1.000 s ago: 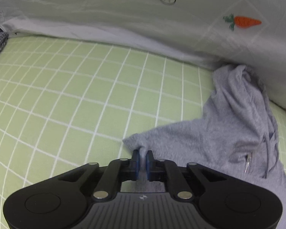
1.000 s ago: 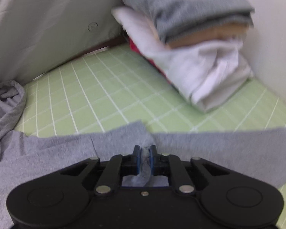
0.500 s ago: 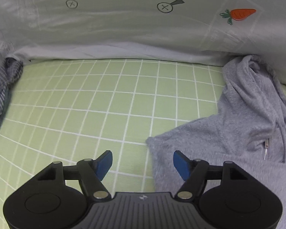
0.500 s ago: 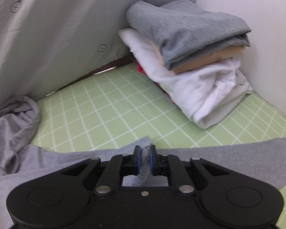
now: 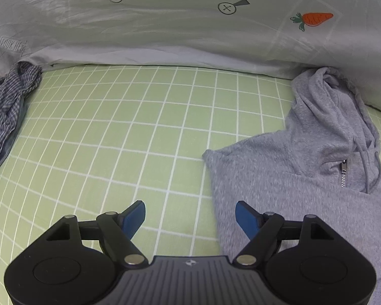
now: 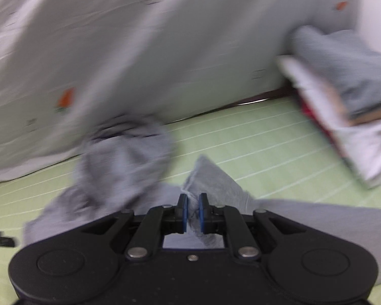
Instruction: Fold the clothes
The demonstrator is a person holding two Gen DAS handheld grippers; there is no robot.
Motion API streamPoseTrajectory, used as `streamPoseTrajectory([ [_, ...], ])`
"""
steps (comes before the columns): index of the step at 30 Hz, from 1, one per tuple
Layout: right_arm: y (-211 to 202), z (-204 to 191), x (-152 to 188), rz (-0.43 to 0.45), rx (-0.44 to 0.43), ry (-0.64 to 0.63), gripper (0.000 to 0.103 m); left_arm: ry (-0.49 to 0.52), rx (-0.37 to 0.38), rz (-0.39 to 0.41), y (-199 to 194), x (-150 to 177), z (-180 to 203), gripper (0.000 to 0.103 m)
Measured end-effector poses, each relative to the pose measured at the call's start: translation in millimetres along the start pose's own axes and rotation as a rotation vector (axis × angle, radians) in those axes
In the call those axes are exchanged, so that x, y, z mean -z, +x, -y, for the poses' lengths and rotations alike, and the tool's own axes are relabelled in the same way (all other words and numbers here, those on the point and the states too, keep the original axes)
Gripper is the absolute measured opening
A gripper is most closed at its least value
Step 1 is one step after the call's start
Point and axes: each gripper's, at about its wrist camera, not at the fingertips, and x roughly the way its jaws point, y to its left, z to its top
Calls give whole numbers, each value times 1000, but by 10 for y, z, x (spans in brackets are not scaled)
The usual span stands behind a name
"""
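My left hand-held gripper (image 5: 190, 217) hangs over the green grid sheet (image 5: 114, 132), its jaws opening with nothing between them; the grey hoodie (image 5: 304, 178) lies just to its right, one blue pad over the garment's near edge, hood bunched farther ahead against the pale printed cover (image 5: 165, 25); a striped blue garment (image 5: 5, 111) sits crumpled well off to the left. My right hand-held gripper (image 6: 192, 212), in a motion-blurred view, is clenched on a peaked fold of the same grey hoodie (image 6: 210, 178), the cloth rising between the pads and trailing away to both sides; the hood (image 6: 124, 152) lies ahead and to the left; a stack of folded clothes (image 6: 343, 106) stands well away to the right. I judge the knit soft, limp and fairly thick; it should drape and sag rather than hold a line, and slide little on the sheet. Best holds, in my view, are hem corners, shoulder seams or a cuff; I would keep clear of the zip (image 5: 343, 174) and drawstring (image 5: 363, 157), which could snag.
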Motion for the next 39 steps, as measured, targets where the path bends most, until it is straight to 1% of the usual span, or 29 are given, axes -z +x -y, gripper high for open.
streamPoseTrajectory([
  [2, 25, -242, 84, -38, -83, -36, 10, -4, 4, 0, -28, 35, -23, 79],
  [3, 58, -372, 143, -80, -135, -71, 10, -6, 7, -3, -39, 50, -33, 79],
  [4, 76, -490, 209, -104, -157, -107, 10, -8, 9, -6, -52, 63, -42, 79],
  [5, 78, -587, 272, -114, -155, -136, 16, -8, 10, -7, -72, 72, -48, 79],
  [6, 83, -661, 324, -131, -158, -154, 23, -6, 10, -6, -97, 79, -52, 79],
  [8, 87, -704, 382, -166, -178, -149, 81, -1, 8, -2, -151, 93, -57, 80],
  [9, 64, -693, 397, -167, -178, -142, 88, 1, 5, 2, -186, 98, -56, 80],
  [11, -7, -647, 417, -151, -167, -126, 92, 7, 1, 11, -270, 106, -44, 80],
  [12, -48, -616, 421, -141, -158, -123, 95, 12, 0, 18, -321, 112, -28, 81],
  [13, -96, -574, 420, -128, -142, -119, 103, 17, -1, 25, -376, 119, -10, 83],
  [14, -152, -516, 416, -111, -123, -114, 103, 23, 0, 34, -434, 130, 13, 85],
  [18, -362, -217, 418, -67, -70, -63, 103, 66, 4, 66, -656, 191, 156, 86],
  [22, -506, 114, 450, -53, -17, -14, 103, 92, 11, 83, -783, 268, 354, 87],
  [25, -521, 382, 478, -62, 25, 5, 103, 98, 11, 79, -798, 322, 523, 87],
  [29, -463, 733, 483, -82, 62, 35, 103, 115, 1, 64, -745, 359, 779, 87],
  [33, -308, 995, 448, -105, 76, 24, 103, 138, -3, 26, -597, 365, 1039, 87],
  [36, -128, 1127, 426, -143, 101, 2, 103, 188, -9, -12, -443, 378, 1263, 87],
  [39, -24, 1201, 413, -155, 145, -25, 103, 248, 5, -40, -282, 400, 1512, 88],
])
